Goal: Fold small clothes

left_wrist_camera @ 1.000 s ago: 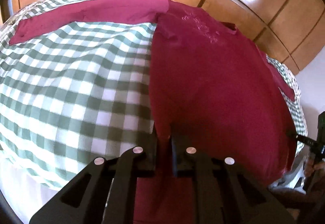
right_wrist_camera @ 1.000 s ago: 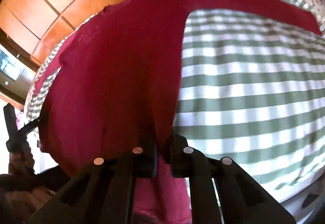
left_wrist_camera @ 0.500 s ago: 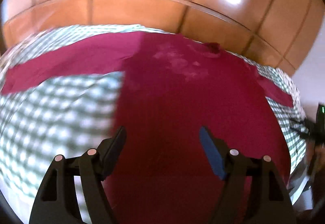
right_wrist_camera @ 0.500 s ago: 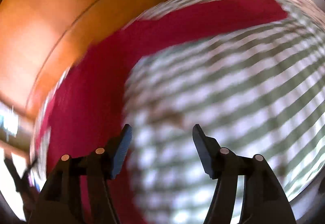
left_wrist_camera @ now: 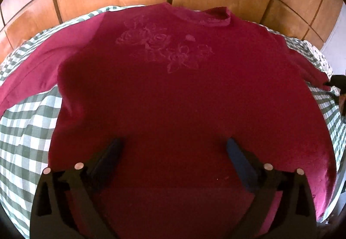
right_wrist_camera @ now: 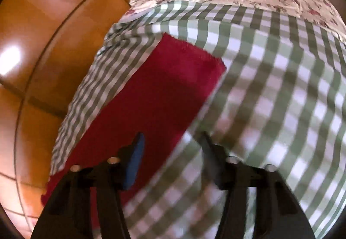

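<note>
Left wrist view shows your left gripper spread wide, its jaws having just been opening, nothing between them, hovering over the crimson top. The top lies spread flat, front up, on the checked bedcover, sleeves out to both sides; no fold is made yet, so the whole fold is left. Your right gripper stands parted in its frame over the sleeve end, gripping nothing, though its jaws have just been closing. No containers show
</note>
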`<state>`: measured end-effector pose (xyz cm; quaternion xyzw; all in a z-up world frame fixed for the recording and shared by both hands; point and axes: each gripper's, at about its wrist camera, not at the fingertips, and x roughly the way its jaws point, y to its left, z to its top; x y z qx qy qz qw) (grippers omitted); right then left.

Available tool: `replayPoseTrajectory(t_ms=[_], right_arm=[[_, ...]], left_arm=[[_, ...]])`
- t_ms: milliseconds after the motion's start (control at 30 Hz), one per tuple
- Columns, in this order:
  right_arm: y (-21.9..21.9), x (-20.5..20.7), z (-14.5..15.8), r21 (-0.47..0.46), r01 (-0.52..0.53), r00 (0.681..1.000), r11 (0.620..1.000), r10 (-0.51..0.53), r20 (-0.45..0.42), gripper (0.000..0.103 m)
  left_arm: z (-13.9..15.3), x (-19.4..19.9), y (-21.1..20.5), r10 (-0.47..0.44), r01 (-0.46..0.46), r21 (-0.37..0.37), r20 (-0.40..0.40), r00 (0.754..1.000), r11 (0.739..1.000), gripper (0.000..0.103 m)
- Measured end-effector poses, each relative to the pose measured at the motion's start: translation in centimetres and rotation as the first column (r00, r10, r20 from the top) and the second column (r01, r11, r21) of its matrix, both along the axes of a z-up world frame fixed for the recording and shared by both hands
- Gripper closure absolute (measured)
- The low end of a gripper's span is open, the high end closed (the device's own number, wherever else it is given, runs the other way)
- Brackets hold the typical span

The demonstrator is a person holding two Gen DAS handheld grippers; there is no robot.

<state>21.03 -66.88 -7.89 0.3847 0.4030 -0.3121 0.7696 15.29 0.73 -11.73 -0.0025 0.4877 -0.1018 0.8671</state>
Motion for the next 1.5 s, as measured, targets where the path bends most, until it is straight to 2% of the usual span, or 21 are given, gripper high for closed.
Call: replayPoseTrajectory(t_ms=[33,67,167,267,367,433,467,667,700,733,767,800,867,967,1100,1167,1300,1400,1433,1467,1500], right_arm=[[0.0,0.0,0.5,-0.005,0.003,1.000,1.000,-0.003,0.017,0.096],[0.6,0.1,1.5,-0.017,-0.007,0.999,1.000,0.008,0.050,0.096],[3.9,1.3,5.8,-0.093,-0.126,0.979,0.988,0.139,0.148,0.097],[9.0,2.8,10.2,-0.165,-0.294,0.915,0.942,0.327,0.237,0.097],[16.0,5.1,13.3,-0.212,-0.470,0.805,0.857,0.514,0.297,0.097],[20.3,6.3,14.1,-0.221,-0.555,0.738,0.802,0.597,0.314,0.097],[23.4,7.2,14.3,-0.219,-0.614,0.686,0.758,0.650,0.327,0.097],[36.6,10.4,12.8,-0.200,-0.826,0.451,0.527,0.831,0.326,0.097],[38.4,10.5,12.5,-0.190,-0.851,0.412,0.489,0.847,0.337,0.092],[39.2,10.5,12.4,-0.180,-0.860,0.398,0.477,0.849,0.347,0.064],[39.6,10.3,12.3,-0.173,-0.859,0.402,0.483,0.843,0.357,0.043],[39.5,9.8,12.3,-0.181,-0.837,0.428,0.516,0.824,0.372,0.023],[38.5,9.4,12.1,-0.170,-0.828,0.443,0.534,0.810,0.384,0.023],[36.3,7.3,11.1,-0.143,-0.797,0.509,0.587,0.780,0.363,0.023],[31.5,3.5,8.1,-0.083,-0.732,0.631,0.676,0.719,0.292,0.023],[29.0,1.1,6.6,-0.044,-0.688,0.693,0.725,0.674,0.257,0.023],[25.3,-2.2,4.0,0.022,-0.606,0.777,0.795,0.586,0.229,0.023],[23.8,-3.5,2.4,0.064,-0.562,0.814,0.825,0.537,0.224,0.023],[23.6,-3.5,2.0,0.071,-0.556,0.818,0.828,0.531,0.221,0.023],[23.6,-3.5,1.8,0.075,-0.553,0.821,0.830,0.528,0.217,0.023],[23.6,-3.5,1.5,0.078,-0.553,0.822,0.829,0.528,0.213,0.023]], left_arm=[[-0.1,0.0,0.0,-0.001,0.001,-0.004,0.003,1.000,1.000,0.003],[-0.3,0.1,0.1,-0.001,0.001,-0.008,0.007,1.000,1.000,0.003],[-0.6,0.0,0.5,0.000,0.000,-0.024,0.023,1.000,1.000,0.002],[-0.5,-0.2,0.5,-0.001,0.002,-0.033,0.029,1.000,0.999,0.003],[-0.3,-0.3,0.8,0.000,0.002,-0.055,0.031,1.000,0.998,0.003],[-0.1,-0.2,1.1,0.001,0.001,-0.075,0.026,1.000,0.997,0.003],[0.1,-0.2,1.3,0.004,-0.002,-0.091,0.022,1.000,0.996,0.003],[1.7,0.1,3.5,0.060,-0.056,-0.206,0.010,0.998,0.977,0.017],[2.0,0.1,3.9,0.069,-0.064,-0.216,0.014,0.998,0.974,0.018],[2.4,0.3,4.4,0.081,-0.074,-0.230,0.021,0.996,0.970,0.019],[2.8,0.6,4.8,0.090,-0.081,-0.242,0.025,0.996,0.967,0.020],[3.0,0.8,5.2,0.097,-0.087,-0.255,0.027,0.995,0.963,0.021],[3.5,1.7,5.8,0.111,-0.100,-0.288,0.024,0.993,0.952,0.025],[3.6,3.5,6.4,0.126,-0.117,-0.335,0.007,0.992,0.935,0.031],[3.6,6.8,5.9,0.128,-0.124,-0.367,-0.014,0.992,0.922,0.036],[3.8,8.5,4.7,0.112,-0.110,-0.371,-0.016,0.994,0.922,0.038],[3.5,12.6,1.5,0.068,-0.071,-0.356,-0.021,0.997,0.932,0.038],[2.9,15.2,-0.2,0.063,-0.075,-0.341,-0.047,0.997,0.937,0.039],[2.6,16.1,-0.9,0.056,-0.073,-0.339,-0.060,0.997,0.938,0.048],[2.3,16.8,-1.5,0.049,-0.072,-0.334,-0.074,0.996,0.940,0.065],[2.3,17.3,-2.1,0.048,-0.073,-0.323,-0.084,0.995,0.944,0.071]])
